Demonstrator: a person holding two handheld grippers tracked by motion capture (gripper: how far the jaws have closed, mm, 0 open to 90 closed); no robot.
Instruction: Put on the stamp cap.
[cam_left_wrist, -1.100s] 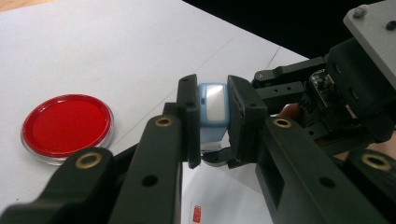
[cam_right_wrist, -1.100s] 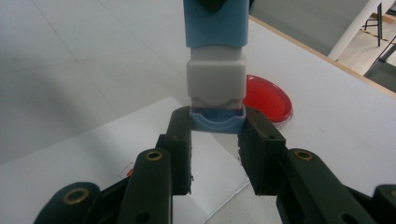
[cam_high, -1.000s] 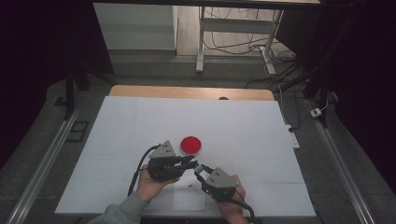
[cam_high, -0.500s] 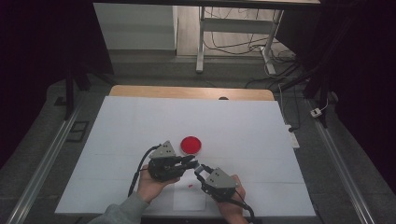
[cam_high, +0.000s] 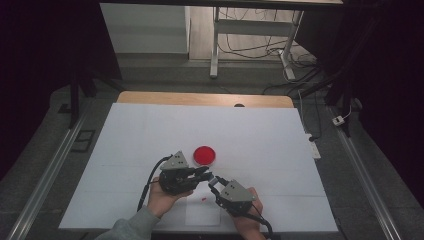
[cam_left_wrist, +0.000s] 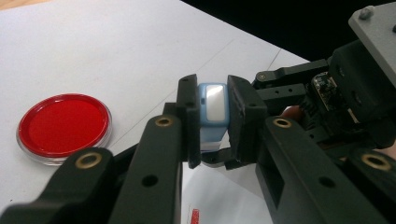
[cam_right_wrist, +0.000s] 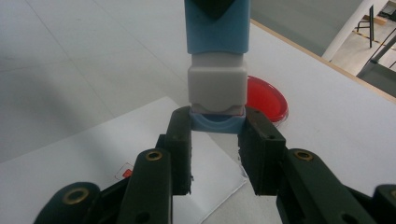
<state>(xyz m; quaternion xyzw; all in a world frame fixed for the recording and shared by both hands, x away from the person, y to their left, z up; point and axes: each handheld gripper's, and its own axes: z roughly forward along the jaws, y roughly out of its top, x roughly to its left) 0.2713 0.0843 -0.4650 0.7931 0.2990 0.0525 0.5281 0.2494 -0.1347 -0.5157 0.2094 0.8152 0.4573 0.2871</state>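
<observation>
A small blue and white stamp (cam_left_wrist: 214, 105) hangs over the table between both grippers. My left gripper (cam_high: 207, 175) is shut on its blue body, a white window facing up. From the near side my right gripper (cam_right_wrist: 217, 135) is shut on the blue cap (cam_right_wrist: 217, 122) at its lower end, below a white-grey block (cam_right_wrist: 217, 84). A round red dish (cam_high: 204, 155) lies flat just beyond the grippers, apart from them; it sits to the left of the jaws in the left gripper view, dish (cam_left_wrist: 63, 126).
Under the grippers a white paper sheet (cam_high: 202, 212) rests near the front edge of the white table (cam_high: 125, 135), with a small red mark (cam_high: 204, 199) on it. A wooden strip (cam_high: 150, 97) runs along the far edge.
</observation>
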